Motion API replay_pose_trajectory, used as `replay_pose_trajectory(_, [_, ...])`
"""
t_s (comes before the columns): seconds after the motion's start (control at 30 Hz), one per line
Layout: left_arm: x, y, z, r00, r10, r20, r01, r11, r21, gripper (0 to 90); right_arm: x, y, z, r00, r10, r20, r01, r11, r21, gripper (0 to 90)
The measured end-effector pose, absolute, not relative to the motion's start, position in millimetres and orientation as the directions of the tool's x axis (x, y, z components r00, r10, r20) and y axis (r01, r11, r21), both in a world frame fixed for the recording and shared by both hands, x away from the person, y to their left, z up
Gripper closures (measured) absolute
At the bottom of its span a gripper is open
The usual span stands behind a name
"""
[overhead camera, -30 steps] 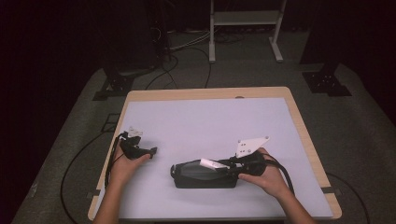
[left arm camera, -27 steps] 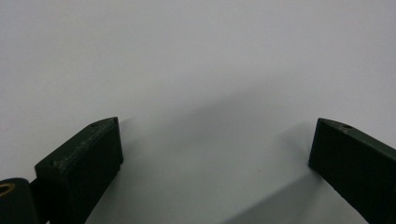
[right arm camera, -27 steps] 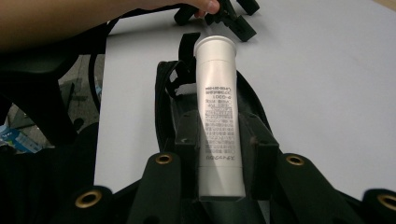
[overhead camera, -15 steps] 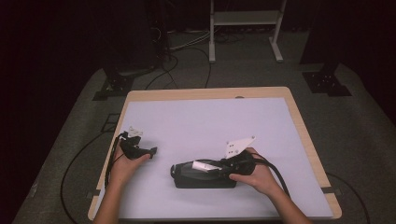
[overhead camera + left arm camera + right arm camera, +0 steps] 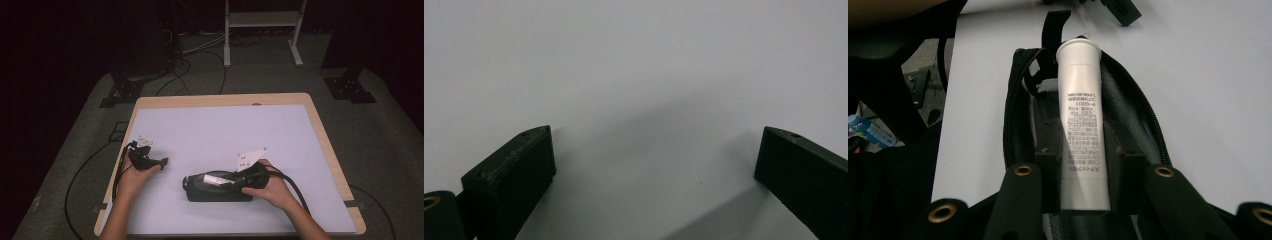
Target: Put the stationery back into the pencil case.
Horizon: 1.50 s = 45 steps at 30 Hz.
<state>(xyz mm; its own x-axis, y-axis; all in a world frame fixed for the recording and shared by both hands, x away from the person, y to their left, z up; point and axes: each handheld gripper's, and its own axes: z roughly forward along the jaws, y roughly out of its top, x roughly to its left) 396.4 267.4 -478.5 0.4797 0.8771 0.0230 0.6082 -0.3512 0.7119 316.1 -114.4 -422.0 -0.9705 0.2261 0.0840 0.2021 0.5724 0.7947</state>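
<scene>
While the right gripper (image 5: 1081,165) pinches the white tube (image 5: 1082,120) inside the open black pouch (image 5: 220,187) and the left gripper (image 5: 651,160) rests spread and empty on the table (image 5: 225,130), placing is underway; next comes release.

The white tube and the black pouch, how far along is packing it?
Done: the black pouch lies unzipped on the table. In hand: the right hand-held gripper is clamped on the white tube and holds it over the pouch's open mouth. The left hand-held gripper rests open on the table, apart from the pouch. Left: probably lowering the tube fully inside, letting go, and closing the zip.
</scene>
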Motion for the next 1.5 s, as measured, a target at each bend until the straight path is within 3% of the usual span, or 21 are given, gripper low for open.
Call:
replay_pose_trajectory(0.13, [396.4,267.4,-478.6,0.479,0.877,0.023,0.608,-0.35,0.712,1.8,316.0,-113.0,-423.5,-0.97,0.229,0.082,0.203,0.578,0.79,70.5])
replay_pose_trajectory(0.17, [396.4,267.4,-478.6,0.479,0.877,0.023,0.609,-0.351,0.712,1.8,316.1,-112.7,-424.1,-0.97,0.227,0.083,0.203,0.579,0.79,75.5])
replay_pose_trajectory(0.8, [396.3,267.1,-478.7,0.477,0.879,0.021,0.608,-0.347,0.714,1.8,318.6,-131.8,-409.1,-0.954,0.287,0.084,0.229,0.523,0.821,69.9])
replay_pose_trajectory(0.97, [396.2,267.1,-478.8,0.477,0.879,0.021,0.608,-0.347,0.714,1.8,323.8,-141.5,-406.3,-0.929,0.359,0.088,0.268,0.488,0.831,60.0])
replay_pose_trajectory(1.17, [396.1,267.1,-478.8,0.477,0.878,0.021,0.607,-0.347,0.715,1.8,330.6,-156.0,-404.7,-0.877,0.475,0.071,0.306,0.439,0.845,40.3])
replay_pose_trajectory(1.5, [395.9,267.1,-478.9,0.477,0.879,0.021,0.607,-0.347,0.715,1.8,331.9,-184.2,-409.2,-0.794,0.605,0.057,0.364,0.397,0.843,30.9])
